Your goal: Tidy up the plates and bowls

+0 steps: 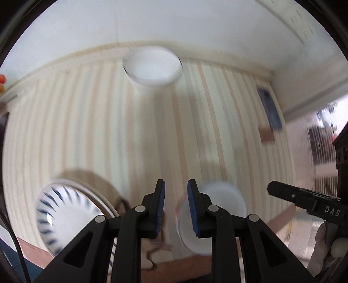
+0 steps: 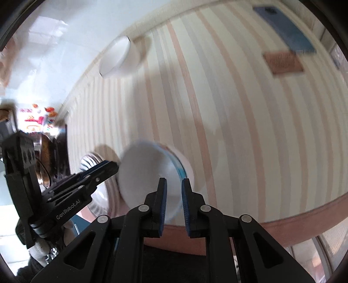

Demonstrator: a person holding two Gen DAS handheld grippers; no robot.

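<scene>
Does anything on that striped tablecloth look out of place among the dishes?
Yes: a blue smartphone and a small brown card lie at the table's far right, away from the white bowls and blue-striped plate. Nothing appears spilled or broken, though both views are blurred.

A home, by the look of it, likely a dining corner. Worktop [image 1: 152, 122] ahead of my tool wears a striped cloth in cream, pink and grey with a brown hem at the near edge. Household crockery on it: white bowl [image 1: 152, 65] at the far edge, blue-patterned plate [image 1: 56, 209] near left. A blue phone [image 2: 285, 30] lies far right on the cloth. Plain white wall [image 1: 174, 19] beyond. Off to my left, colourful magnets [image 2: 37, 117] on a surface, blurred.
</scene>
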